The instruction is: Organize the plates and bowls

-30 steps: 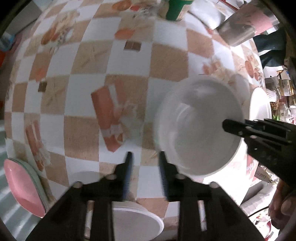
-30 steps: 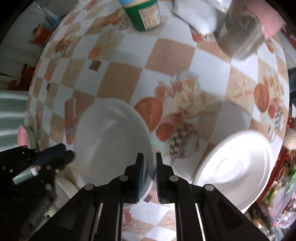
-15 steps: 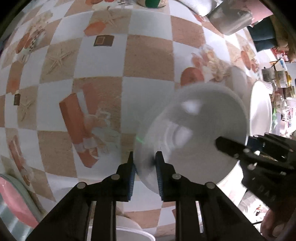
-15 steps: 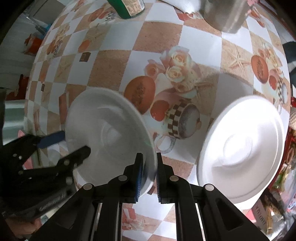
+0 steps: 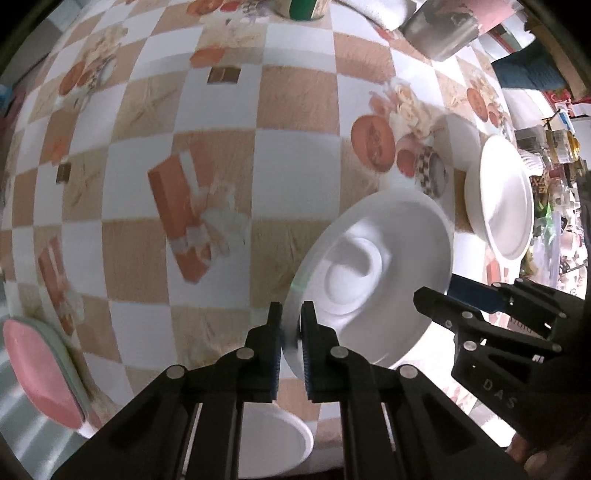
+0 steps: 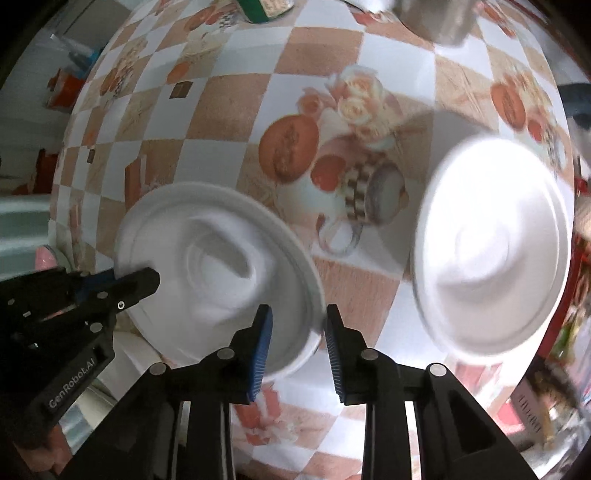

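Observation:
A white plate [image 5: 373, 273] with a round ring in its middle hangs tilted above the checked tablecloth. My left gripper [image 5: 291, 332] is shut on its near-left rim; the right wrist view shows that gripper [image 6: 125, 277] pinching the plate's [image 6: 214, 266] left edge. My right gripper [image 6: 297, 343] has its jaws opening, with the plate's near-right rim between the blue pads but not pressed. In the left wrist view, the right gripper [image 5: 439, 291] is at the plate's right edge. A second white plate [image 6: 491, 251] lies to the right on the table.
A white bowl [image 5: 273, 439] sits under my left gripper at the table's near edge. Pink and green plates [image 5: 40, 373] lie at the near left. A green can [image 5: 303, 9] and a metal pot [image 5: 439, 33] stand at the far side. Clutter lines the right edge.
My left gripper has come up to the plate's rim and shut on it. The right gripper's jaws have spread apart off the rim. The plate has tilted and shifted toward the second plate.

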`<state>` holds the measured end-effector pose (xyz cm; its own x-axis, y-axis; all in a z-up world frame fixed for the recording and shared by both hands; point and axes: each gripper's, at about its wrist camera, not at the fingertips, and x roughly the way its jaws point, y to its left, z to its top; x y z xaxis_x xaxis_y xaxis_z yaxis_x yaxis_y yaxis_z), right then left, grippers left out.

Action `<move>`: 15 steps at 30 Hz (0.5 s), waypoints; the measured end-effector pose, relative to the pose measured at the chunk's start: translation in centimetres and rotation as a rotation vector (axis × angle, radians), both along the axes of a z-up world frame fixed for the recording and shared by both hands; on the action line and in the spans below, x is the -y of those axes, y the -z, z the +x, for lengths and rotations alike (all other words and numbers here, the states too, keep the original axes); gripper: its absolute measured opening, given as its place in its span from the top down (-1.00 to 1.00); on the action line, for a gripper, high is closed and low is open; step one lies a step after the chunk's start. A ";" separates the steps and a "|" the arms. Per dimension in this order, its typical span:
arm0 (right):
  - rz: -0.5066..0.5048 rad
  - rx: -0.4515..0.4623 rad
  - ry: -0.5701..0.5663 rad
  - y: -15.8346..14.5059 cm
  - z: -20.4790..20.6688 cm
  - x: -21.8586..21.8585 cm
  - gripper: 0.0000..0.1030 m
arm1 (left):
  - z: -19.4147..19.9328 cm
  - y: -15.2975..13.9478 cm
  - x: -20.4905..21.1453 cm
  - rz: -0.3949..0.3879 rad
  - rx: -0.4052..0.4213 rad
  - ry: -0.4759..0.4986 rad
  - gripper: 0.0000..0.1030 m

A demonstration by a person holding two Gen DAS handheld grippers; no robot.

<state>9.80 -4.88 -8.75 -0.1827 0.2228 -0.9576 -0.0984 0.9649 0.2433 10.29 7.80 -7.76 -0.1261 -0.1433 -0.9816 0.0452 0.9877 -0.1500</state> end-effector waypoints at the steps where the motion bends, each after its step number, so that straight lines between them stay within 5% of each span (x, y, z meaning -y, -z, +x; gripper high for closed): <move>1: 0.005 -0.002 0.009 0.0 -0.5 0.1 0.39 | -0.4 0.1 0.1 0.000 -0.007 -0.005 0.79; 3: -0.004 0.011 0.001 -0.1 -1.2 0.0 0.40 | -0.4 0.4 0.1 0.013 -0.015 -0.006 0.79; 6: -0.019 0.024 0.014 -0.1 -2.0 0.3 0.72 | -0.7 0.4 -0.3 -0.018 -0.043 -0.033 0.79; 15: 0.090 0.075 0.096 -3.4 -3.5 2.2 0.73 | -2.4 -3.5 -2.7 -0.051 -0.032 -0.061 0.78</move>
